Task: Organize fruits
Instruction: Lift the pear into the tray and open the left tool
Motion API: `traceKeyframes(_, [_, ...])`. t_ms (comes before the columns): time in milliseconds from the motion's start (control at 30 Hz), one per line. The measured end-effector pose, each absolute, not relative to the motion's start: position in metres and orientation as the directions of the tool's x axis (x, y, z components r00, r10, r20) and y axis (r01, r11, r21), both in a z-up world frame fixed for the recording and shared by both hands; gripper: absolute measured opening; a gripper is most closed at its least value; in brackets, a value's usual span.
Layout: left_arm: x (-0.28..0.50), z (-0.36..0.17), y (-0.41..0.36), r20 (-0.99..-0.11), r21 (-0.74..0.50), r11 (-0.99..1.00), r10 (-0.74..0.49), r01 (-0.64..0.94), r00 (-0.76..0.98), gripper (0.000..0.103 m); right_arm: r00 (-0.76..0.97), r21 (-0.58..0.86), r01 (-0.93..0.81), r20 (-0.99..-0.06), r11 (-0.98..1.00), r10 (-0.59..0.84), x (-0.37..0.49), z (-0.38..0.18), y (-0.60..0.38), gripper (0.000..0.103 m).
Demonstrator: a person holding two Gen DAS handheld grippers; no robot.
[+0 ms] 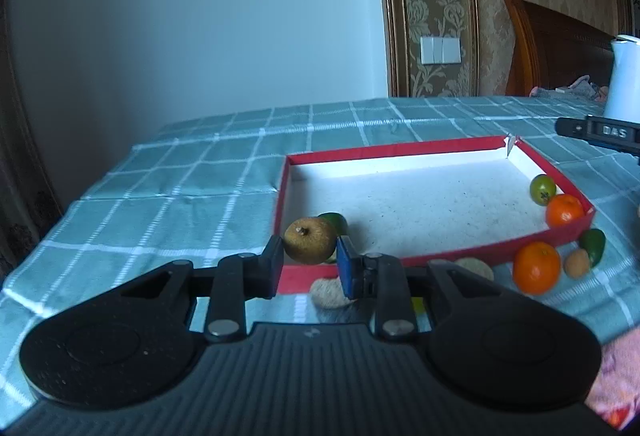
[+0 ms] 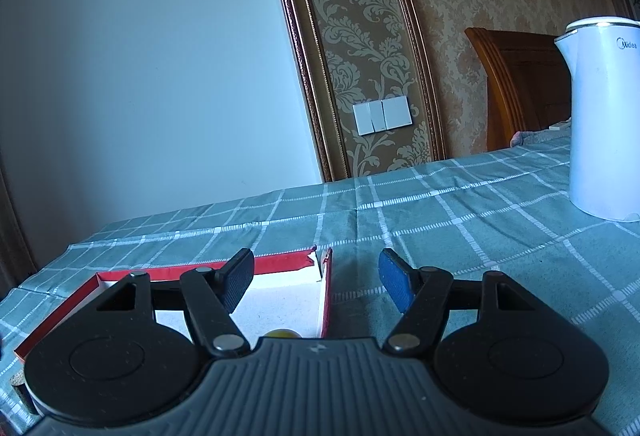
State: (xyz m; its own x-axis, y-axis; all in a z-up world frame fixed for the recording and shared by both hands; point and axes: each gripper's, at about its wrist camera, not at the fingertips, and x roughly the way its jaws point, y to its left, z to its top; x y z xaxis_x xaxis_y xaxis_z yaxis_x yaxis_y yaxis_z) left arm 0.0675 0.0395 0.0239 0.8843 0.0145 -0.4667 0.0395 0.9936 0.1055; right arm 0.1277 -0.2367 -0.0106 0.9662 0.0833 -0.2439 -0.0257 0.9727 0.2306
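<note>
My left gripper (image 1: pixel 310 260) is shut on a brown pear (image 1: pixel 310 239) and holds it above the near left corner of a red tray (image 1: pixel 440 148) with a white floor. A green fruit (image 1: pixel 335 222) lies in the tray just behind the pear. A green-yellow fruit (image 1: pixel 542 189) and an orange (image 1: pixel 565 210) sit in the tray's right corner. On the cloth in front of the tray lie another orange (image 1: pixel 536 267), a walnut (image 1: pixel 577 263), a green fruit (image 1: pixel 593 245) and two tan fruits (image 1: pixel 329 292). My right gripper (image 2: pixel 316 282) is open and empty above the tray's far right corner (image 2: pixel 326 276).
The table carries a green checked cloth (image 1: pixel 200 176). A white kettle (image 2: pixel 604 120) stands at the back right. The right gripper's tip shows at the right edge of the left wrist view (image 1: pixel 600 134). A wall and a wooden headboard lie behind the table.
</note>
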Motion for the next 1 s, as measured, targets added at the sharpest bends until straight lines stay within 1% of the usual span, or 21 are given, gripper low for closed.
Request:
traceKeyframes(167, [0.093, 0.013, 0.034, -0.49, 0.127, 0.992, 0.044, 0.021, 0.87, 0.027, 0.966, 0.236, -0.029, -0.243, 0.971, 0.088, 0.128, -0.01, -0.236, 0.068])
traceKeyframes(233, [0.098, 0.01, 0.034, -0.492, 0.138, 0.99, 0.063, 0.006, 0.868, 0.033, 0.965, 0.239, -0.032, -0.245, 0.97, 0.092, 0.128, -0.01, -0.236, 0.068])
traceKeyframes(367, [0.092, 0.008, 0.038, -0.483, 0.126, 0.992, 0.061, 0.0, 0.873, 0.035, 0.966, 0.24, -0.032, -0.242, 0.97, 0.091, 0.129, -0.01, -0.235, 0.068])
traceKeyframes(400, [0.088, 0.009, 0.039, -0.474, 0.12, 0.993, 0.061, -0.004, 0.878, 0.04, 0.966, 0.241, -0.03, -0.242, 0.97, 0.091, 0.129, -0.01, -0.235, 0.068])
traceKeyframes(433, [0.083, 0.009, 0.042, -0.462, 0.114, 0.993, 0.063, -0.011, 0.885, 0.048, 0.966, 0.242, -0.029, -0.243, 0.97, 0.089, 0.129, -0.01, -0.235, 0.068])
traceKeyframes(467, [0.076, 0.01, 0.044, -0.446, 0.103, 0.994, 0.064, -0.019, 0.893, 0.054, 0.966, 0.243, -0.028, -0.243, 0.97, 0.089, 0.129, -0.01, -0.235, 0.068])
traceKeyframes(533, [0.061, 0.011, 0.052, -0.412, 0.067, 0.997, 0.061, -0.036, 0.909, 0.083, 0.966, 0.245, -0.026, -0.242, 0.969, 0.087, 0.129, -0.01, -0.236, 0.068])
traceKeyframes(600, [0.048, 0.01, 0.06, -0.38, 0.025, 0.998, 0.063, -0.058, 0.923, 0.093, 0.967, 0.244, -0.025, -0.241, 0.969, 0.086, 0.129, -0.01, -0.236, 0.068])
traceKeyframes(633, [0.045, 0.009, 0.063, -0.38, 0.017, 0.998, 0.067, -0.066, 0.922, 0.095, 0.967, 0.243, -0.025, -0.239, 0.97, 0.085, 0.129, -0.01, -0.236, 0.068])
traceKeyframes(700, [0.045, 0.003, 0.069, -0.401, 0.009, 0.996, 0.09, -0.094, 0.912, 0.1, 0.969, 0.243, -0.025, -0.232, 0.97, 0.083, 0.128, -0.01, -0.237, 0.068])
traceKeyframes(767, [0.048, -0.004, 0.074, -0.415, 0.0, 0.993, 0.107, -0.118, 0.904, 0.103, 0.972, 0.241, -0.025, -0.219, 0.97, 0.08, 0.126, -0.009, -0.237, 0.068])
traceKeyframes(833, [0.054, -0.008, 0.081, -0.45, -0.03, 0.991, 0.103, -0.13, 0.887, 0.103, 0.978, 0.241, -0.027, -0.193, 0.97, 0.075, 0.123, -0.008, -0.238, 0.068])
traceKeyframes(933, [0.055, -0.009, 0.092, -0.453, -0.09, 0.985, 0.089, -0.145, 0.887, 0.103, 0.989, 0.239, -0.032, -0.135, 0.971, 0.066, 0.117, -0.004, -0.24, 0.068])
traceKeyframes(967, [0.057, -0.01, 0.094, -0.466, -0.106, 0.985, 0.075, -0.139, 0.881, 0.103, 0.991, 0.242, -0.036, -0.119, 0.97, 0.067, 0.115, -0.002, -0.241, 0.069])
traceKeyframes(1000, [0.058, -0.011, 0.097, -0.477, -0.121, 0.983, 0.064, -0.138, 0.877, 0.103, 0.992, 0.247, -0.038, -0.108, 0.968, 0.067, 0.112, 0.001, -0.242, 0.074])
